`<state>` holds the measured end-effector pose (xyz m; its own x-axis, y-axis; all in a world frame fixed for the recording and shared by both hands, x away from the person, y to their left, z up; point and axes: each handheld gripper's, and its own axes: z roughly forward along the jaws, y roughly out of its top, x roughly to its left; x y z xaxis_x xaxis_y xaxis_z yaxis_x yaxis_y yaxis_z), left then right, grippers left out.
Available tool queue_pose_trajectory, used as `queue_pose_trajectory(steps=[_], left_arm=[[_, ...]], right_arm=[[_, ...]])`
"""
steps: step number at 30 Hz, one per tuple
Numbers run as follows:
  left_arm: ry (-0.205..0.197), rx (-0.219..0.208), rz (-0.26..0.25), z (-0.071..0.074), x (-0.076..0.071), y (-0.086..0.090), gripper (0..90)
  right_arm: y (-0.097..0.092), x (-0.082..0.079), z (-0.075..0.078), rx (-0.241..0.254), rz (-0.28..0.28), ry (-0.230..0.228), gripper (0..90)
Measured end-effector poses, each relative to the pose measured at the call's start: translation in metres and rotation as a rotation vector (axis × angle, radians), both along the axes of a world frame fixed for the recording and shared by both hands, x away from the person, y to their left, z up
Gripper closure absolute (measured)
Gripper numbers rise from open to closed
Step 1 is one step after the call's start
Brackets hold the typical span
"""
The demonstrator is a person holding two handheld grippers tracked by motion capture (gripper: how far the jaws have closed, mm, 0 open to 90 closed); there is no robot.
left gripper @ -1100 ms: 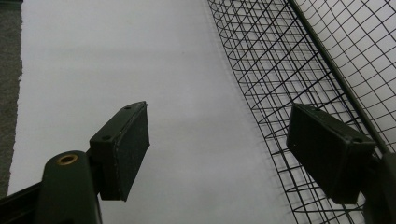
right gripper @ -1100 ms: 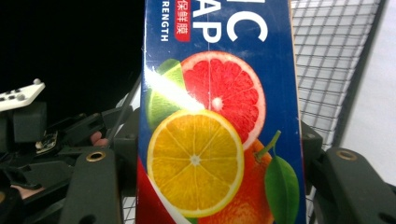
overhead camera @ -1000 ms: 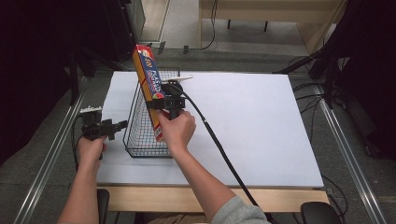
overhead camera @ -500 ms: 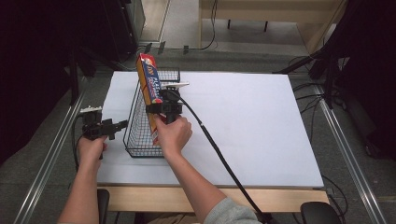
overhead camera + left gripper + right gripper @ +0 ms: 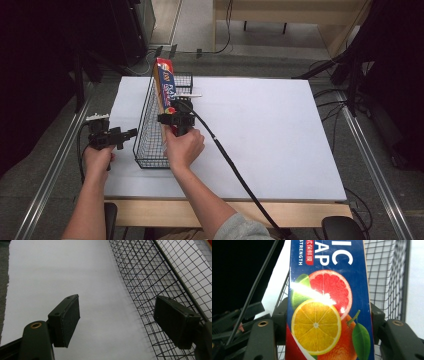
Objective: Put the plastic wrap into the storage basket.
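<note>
Right tool clamped on a long box of cling wrap, jaws pressed against its two narrow sides in the right gripper view, fruit print on the blue face between them. Box held tilted, upper end leaning away over the far end of the black wire basket, lower end down inside or at the basket's right wall; exact contact with the mesh floor hidden by the hand. Left tool apart and empty, hovering at the left edge of the white counter, just beside the basket's left wall. Step in hand judged as laying the box into the basket. Best done by lowering slowly along the basket's length, tipping the high end down until the box lay flat on the mesh, and loosening the clamp only once the box rested there. Worth watching: a corner catching on the top rim wire, the light basket sliding under a sideways push. Left tool well placed to steady the basket wall if needed. A small white thing lay across the far rim, too small to identify.
</note>
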<state>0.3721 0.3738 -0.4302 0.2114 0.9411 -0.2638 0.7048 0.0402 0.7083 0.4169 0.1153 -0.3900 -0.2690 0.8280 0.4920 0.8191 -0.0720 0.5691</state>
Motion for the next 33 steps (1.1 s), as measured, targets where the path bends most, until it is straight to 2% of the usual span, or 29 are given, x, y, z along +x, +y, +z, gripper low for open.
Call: queue_pose_trajectory(steps=[1,2,4,11,16,17,27,29,33], left_arm=[[0.001,0.005,0.000,0.000,0.000,-0.001,22.1],[-0.001,0.005,-0.001,0.000,0.000,-0.001,22.1],[-0.003,0.001,0.000,0.001,0.000,0.000,22.1],[-0.003,-0.002,0.001,0.000,0.000,0.000,22.1],[-0.002,-0.002,0.001,0.000,0.000,0.000,22.1],[-0.002,-0.004,0.002,0.000,0.000,0.000,22.1],[-0.008,-0.003,0.002,0.001,0.000,-0.001,22.1],[-0.019,-0.010,0.005,0.002,-0.001,0.000,22.1],[-0.013,-0.009,0.005,0.001,-0.001,0.000,22.1]], right_arm=[[-0.003,0.001,-0.004,0.033,-0.015,0.017,40.3],[-0.004,0.001,-0.005,0.042,-0.019,0.034,40.1],[-0.003,0.002,-0.008,0.027,-0.028,0.041,39.9],[0.003,-0.001,-0.013,-0.006,-0.036,0.013,39.8],[0.007,-0.004,-0.013,-0.061,-0.066,-0.020,39.5],[0.007,-0.004,-0.013,-0.067,-0.077,-0.014,39.4],[0.014,-0.003,-0.014,-0.143,-0.049,-0.004,38.8],[0.017,-0.002,-0.014,-0.179,-0.040,-0.011,38.6],[0.020,-0.003,-0.015,-0.207,-0.036,-0.025,38.2]])
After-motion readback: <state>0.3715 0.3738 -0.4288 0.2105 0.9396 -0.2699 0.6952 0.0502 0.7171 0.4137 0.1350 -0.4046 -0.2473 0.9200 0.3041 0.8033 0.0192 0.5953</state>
